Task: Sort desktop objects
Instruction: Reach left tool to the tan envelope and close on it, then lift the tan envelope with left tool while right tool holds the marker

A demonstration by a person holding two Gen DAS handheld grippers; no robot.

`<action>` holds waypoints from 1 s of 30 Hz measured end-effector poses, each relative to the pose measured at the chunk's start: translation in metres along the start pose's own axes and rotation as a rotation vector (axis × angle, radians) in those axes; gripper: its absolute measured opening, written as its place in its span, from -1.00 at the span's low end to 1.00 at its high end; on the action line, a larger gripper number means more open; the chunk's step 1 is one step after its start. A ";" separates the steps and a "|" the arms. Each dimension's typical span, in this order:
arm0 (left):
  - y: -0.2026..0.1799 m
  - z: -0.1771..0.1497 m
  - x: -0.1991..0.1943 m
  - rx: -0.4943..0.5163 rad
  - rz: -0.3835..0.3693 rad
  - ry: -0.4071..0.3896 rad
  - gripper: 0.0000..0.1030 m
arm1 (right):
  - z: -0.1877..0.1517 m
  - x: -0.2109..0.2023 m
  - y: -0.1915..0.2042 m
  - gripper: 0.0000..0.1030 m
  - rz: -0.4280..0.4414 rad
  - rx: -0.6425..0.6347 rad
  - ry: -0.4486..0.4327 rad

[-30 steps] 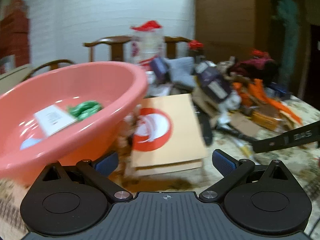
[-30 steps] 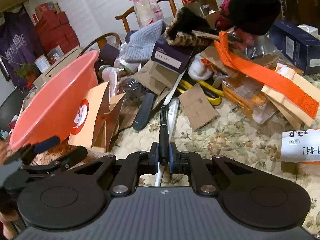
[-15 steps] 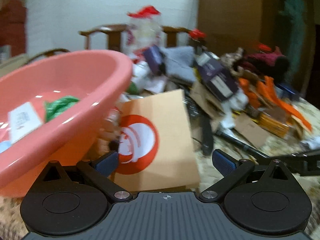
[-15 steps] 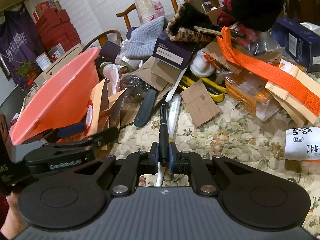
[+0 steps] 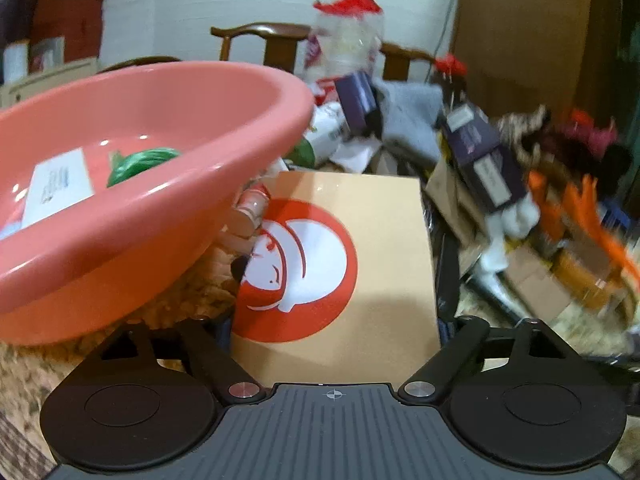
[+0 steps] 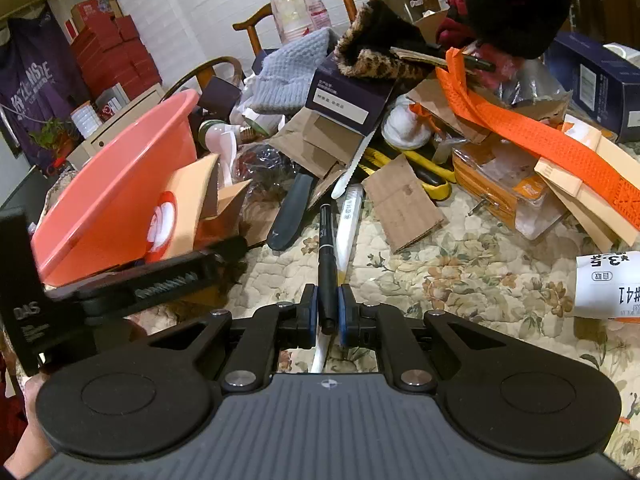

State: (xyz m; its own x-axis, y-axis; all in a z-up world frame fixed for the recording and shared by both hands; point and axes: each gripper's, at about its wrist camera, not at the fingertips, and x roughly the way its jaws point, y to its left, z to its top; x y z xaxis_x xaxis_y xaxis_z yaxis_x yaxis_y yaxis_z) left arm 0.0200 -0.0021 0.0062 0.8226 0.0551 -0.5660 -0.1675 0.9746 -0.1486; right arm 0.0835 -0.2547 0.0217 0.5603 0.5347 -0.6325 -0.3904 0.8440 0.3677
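Observation:
My right gripper (image 6: pixel 328 308) is shut on a black pen (image 6: pixel 326 256) that points forward over the flowered tablecloth. My left gripper (image 5: pixel 334 328) is open, its jaws on either side of a tan paper bag with a red round logo (image 5: pixel 340 272); whether they touch it is unclear. The bag (image 6: pixel 176 208) leans against a pink basin (image 5: pixel 132 184), which holds a white card (image 5: pixel 56 188) and a green bundle (image 5: pixel 140 160). The left gripper (image 6: pixel 160 280) shows in the right wrist view beside the basin (image 6: pixel 112 196).
A heap of clutter fills the table's far side: dark blue boxes (image 6: pixel 348 92), a grey knit hat (image 6: pixel 288 68), an orange strap (image 6: pixel 532 132), cardboard pieces (image 6: pixel 404 204), a black-handled knife (image 6: pixel 296 208), a white tube (image 6: pixel 348 220). A receipt (image 6: pixel 608 284) lies at right. Wooden chairs stand behind.
My left gripper has moved forward onto the logo bag, which now sits between its jaws. The right gripper keeps hold of the pen and has barely moved.

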 end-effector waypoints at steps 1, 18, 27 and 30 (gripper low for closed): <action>0.001 -0.001 -0.003 -0.010 -0.017 -0.004 0.61 | 0.000 0.000 0.000 -0.77 0.002 0.001 -0.001; -0.020 -0.008 -0.031 0.084 -0.043 -0.111 0.64 | 0.006 -0.019 -0.003 -0.77 0.065 0.046 -0.074; -0.018 -0.012 -0.032 0.095 -0.055 -0.096 0.66 | 0.007 -0.022 -0.003 -0.77 0.127 0.057 -0.030; -0.017 -0.012 -0.030 0.098 -0.055 -0.089 0.67 | 0.000 -0.016 0.005 -0.77 0.073 -0.011 0.002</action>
State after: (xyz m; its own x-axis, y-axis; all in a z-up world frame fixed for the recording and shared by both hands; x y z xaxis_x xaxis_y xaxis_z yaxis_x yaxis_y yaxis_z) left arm -0.0085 -0.0232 0.0166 0.8749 0.0162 -0.4840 -0.0708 0.9930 -0.0948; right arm 0.0732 -0.2592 0.0336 0.5285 0.5950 -0.6055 -0.4384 0.8021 0.4055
